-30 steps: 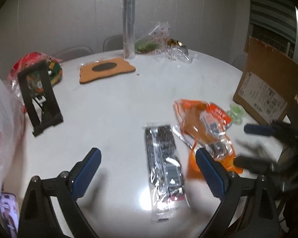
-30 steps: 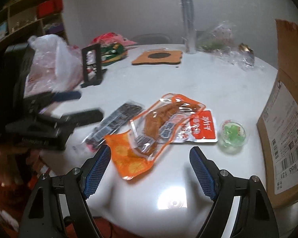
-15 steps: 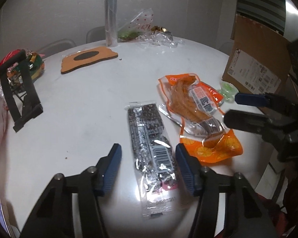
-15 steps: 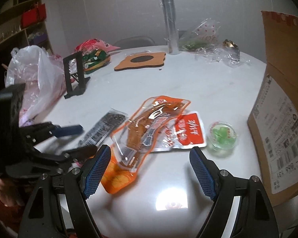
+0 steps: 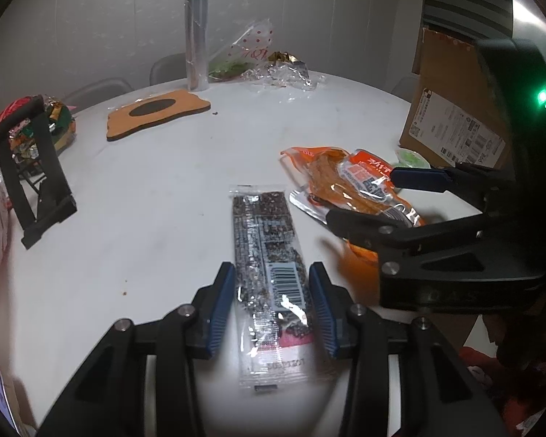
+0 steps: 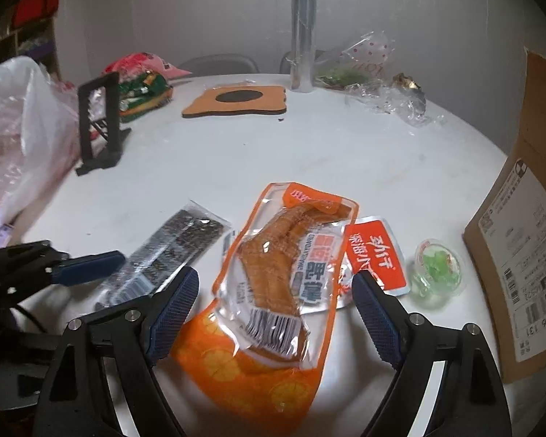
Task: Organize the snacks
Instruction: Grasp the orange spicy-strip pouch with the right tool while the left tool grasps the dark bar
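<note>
A long black seed bar in a clear wrapper [image 5: 269,255] lies flat on the white round table [image 5: 156,189]. My left gripper [image 5: 271,287] straddles its near end. The jaws are closing and the blue pads sit right at the wrapper's edges, which are not buckled. To its right is a pile of orange snack packets [image 6: 284,262], the top one clear with a brown dried snack. My right gripper [image 6: 275,291] hovers over that pile with both fingers wide of it, jaws opening and touching nothing. Its fingers also show in the left wrist view [image 5: 364,196].
A green jelly cup [image 6: 436,269] sits beside a cardboard box [image 6: 520,255] at the right edge. A black stand [image 6: 102,120], snack bags [image 6: 142,87] and a plastic bag [image 6: 22,138] are at the left. An orange mat [image 6: 236,102], a clear tube [image 6: 302,32] and crumpled cellophane [image 6: 386,98] are at the back.
My left gripper's jaws have narrowed from wide apart to the seed bar's edges. My right gripper has swung in over the orange packets, closer to the left gripper.
</note>
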`<state>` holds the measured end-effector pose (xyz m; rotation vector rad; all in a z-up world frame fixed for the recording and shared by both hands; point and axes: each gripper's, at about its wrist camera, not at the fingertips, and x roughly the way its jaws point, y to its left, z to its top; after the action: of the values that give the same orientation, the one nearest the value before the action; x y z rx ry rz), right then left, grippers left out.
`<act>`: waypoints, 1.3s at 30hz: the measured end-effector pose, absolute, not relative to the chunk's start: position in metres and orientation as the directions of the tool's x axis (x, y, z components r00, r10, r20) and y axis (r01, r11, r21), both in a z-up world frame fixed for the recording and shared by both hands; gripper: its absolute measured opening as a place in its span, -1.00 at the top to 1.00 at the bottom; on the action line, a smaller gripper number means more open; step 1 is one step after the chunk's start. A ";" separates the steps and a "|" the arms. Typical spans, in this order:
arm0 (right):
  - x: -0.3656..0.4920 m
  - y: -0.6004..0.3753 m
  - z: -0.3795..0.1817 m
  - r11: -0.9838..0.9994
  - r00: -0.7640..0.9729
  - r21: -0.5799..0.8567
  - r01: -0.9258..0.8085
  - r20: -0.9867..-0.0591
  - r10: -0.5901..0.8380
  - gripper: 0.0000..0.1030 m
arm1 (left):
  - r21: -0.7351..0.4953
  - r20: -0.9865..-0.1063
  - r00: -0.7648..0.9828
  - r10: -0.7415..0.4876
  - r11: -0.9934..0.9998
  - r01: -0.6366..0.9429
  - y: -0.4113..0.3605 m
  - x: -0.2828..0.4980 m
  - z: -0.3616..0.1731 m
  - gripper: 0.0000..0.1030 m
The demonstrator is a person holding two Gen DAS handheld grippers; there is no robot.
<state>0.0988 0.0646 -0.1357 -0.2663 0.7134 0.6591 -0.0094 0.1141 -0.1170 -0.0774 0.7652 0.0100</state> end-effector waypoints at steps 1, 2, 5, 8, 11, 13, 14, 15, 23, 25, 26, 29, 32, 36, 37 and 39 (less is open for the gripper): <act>0.100 0.065 -0.136 0.769 0.569 -0.012 -0.639 -0.680 0.462 -0.59 | -0.068 -0.692 0.722 -0.021 0.997 -0.037 0.114 -0.009 -0.117 0.25; 0.100 0.064 -0.137 0.768 0.567 -0.013 -0.640 -0.682 0.462 -0.50 | -0.071 -0.691 0.722 -0.023 0.997 -0.036 0.115 -0.009 -0.117 0.25; 0.101 0.059 -0.137 0.759 0.561 -0.017 -0.651 -0.684 0.466 -0.24 | -0.075 -0.691 0.723 -0.023 0.996 -0.041 0.118 -0.008 -0.117 0.25; 0.097 0.053 -0.134 0.734 0.560 -0.044 -0.678 -0.678 0.476 -0.18 | -0.083 -0.690 0.723 -0.028 0.996 -0.040 0.119 -0.008 -0.117 0.25; 0.092 0.045 -0.133 0.671 0.517 -0.051 -0.740 -0.681 0.518 -0.14 | -0.075 -0.692 0.722 -0.022 0.996 -0.042 0.118 -0.007 -0.117 0.25; 0.090 0.038 -0.133 0.625 0.490 -0.064 -0.778 -0.685 0.540 -0.14 | -0.074 -0.693 0.721 -0.021 0.996 -0.043 0.117 -0.006 -0.117 0.25; 0.088 0.036 -0.132 0.613 0.486 -0.073 -0.787 -0.686 0.542 -0.14 | -0.073 -0.693 0.720 -0.019 0.996 -0.044 0.117 -0.006 -0.117 0.25; 0.088 0.033 -0.133 0.606 0.481 -0.073 -0.792 -0.687 0.545 -0.16 | -0.072 -0.693 0.720 -0.017 0.996 -0.046 0.117 -0.006 -0.117 0.25; 0.087 0.026 -0.135 0.657 0.489 -0.023 -0.754 -0.687 0.538 -0.29 | -0.062 -0.697 0.717 0.011 0.995 -0.075 0.114 -0.002 -0.118 0.21; 0.085 0.029 -0.136 0.678 0.510 -0.030 -0.734 -0.683 0.523 -0.33 | -0.061 -0.698 0.716 0.015 0.995 -0.080 0.114 -0.001 -0.118 0.21; 0.085 0.030 -0.136 0.683 0.516 -0.033 -0.730 -0.683 0.517 -0.34 | -0.061 -0.698 0.716 0.017 0.995 -0.084 0.114 0.000 -0.118 0.21; 0.082 0.037 -0.139 0.705 0.541 -0.054 -0.707 -0.683 0.490 -0.38 | -0.049 -0.700 0.713 0.028 0.995 -0.087 0.112 0.002 -0.118 0.21; 0.080 0.041 -0.142 0.725 0.575 -0.089 -0.683 -0.678 0.458 -0.37 | -0.044 -0.699 0.714 0.035 0.995 -0.091 0.113 0.002 -0.118 0.22; 0.079 0.039 -0.144 0.728 0.594 -0.116 -0.676 -0.670 0.446 -0.21 | -0.041 -0.698 0.715 0.040 0.995 -0.095 0.113 0.001 -0.118 0.25; 0.078 0.038 -0.143 0.727 0.599 -0.122 -0.676 -0.665 0.446 -0.17 | -0.044 -0.697 0.716 0.038 0.994 -0.096 0.113 0.001 -0.118 0.25; 0.076 0.035 -0.139 0.725 0.615 -0.135 -0.676 -0.645 0.453 -0.09 | -0.056 -0.695 0.719 0.029 0.994 -0.094 0.113 0.001 -0.118 0.26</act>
<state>0.0758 0.0349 -0.1392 -0.3876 0.6236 0.6690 0.0006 0.1127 -0.1178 -0.0889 0.7661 0.0679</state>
